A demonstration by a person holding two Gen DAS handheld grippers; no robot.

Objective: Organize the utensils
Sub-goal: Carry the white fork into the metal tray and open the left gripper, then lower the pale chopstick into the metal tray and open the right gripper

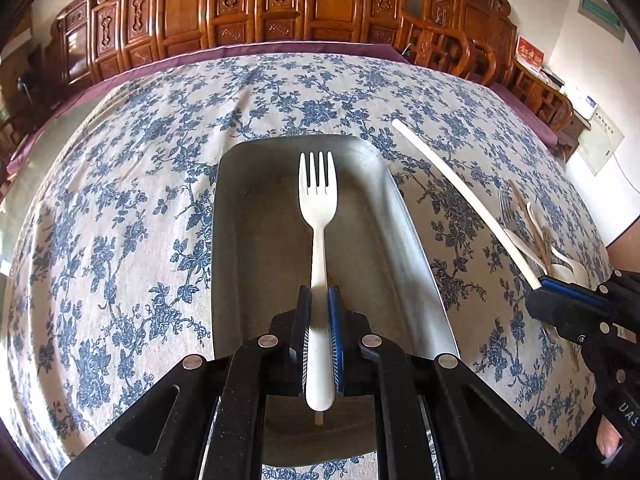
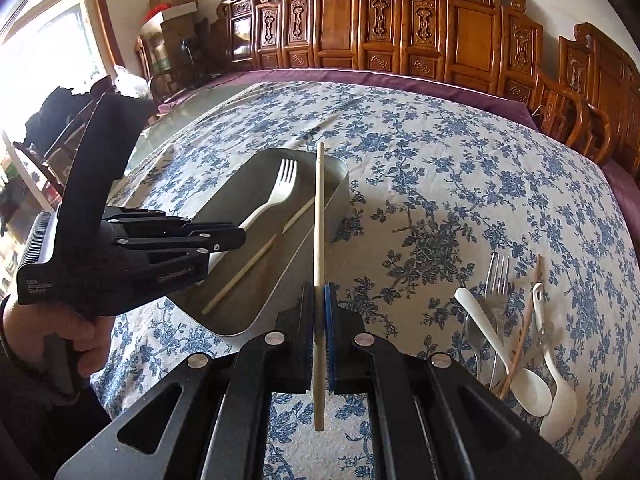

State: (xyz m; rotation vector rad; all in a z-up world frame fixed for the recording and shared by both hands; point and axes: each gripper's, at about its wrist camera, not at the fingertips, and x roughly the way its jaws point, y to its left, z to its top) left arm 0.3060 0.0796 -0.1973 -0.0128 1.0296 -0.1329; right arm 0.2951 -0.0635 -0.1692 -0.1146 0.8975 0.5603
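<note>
My left gripper (image 1: 319, 292) is shut on the handle of a white plastic fork (image 1: 318, 200), whose tines point away over a grey metal tray (image 1: 240, 240). The right wrist view shows the same left gripper (image 2: 240, 236) and fork (image 2: 276, 196) above the tray (image 2: 240, 312), where one pale chopstick (image 2: 248, 264) lies. My right gripper (image 2: 319, 288) is shut on a second pale chopstick (image 2: 319, 220), its far end over the tray's right rim. In the left wrist view, the right gripper (image 1: 538, 282) and its chopstick (image 1: 452, 188) are to the tray's right.
A pile of utensils lies on the floral tablecloth at the right: a metal fork (image 2: 498, 280), two white spoons (image 2: 492, 340) (image 2: 556, 392) and a brown chopstick (image 2: 524, 328). Carved wooden chairs (image 2: 472, 40) line the table's far edge. A hand (image 2: 86, 332) holds the left gripper.
</note>
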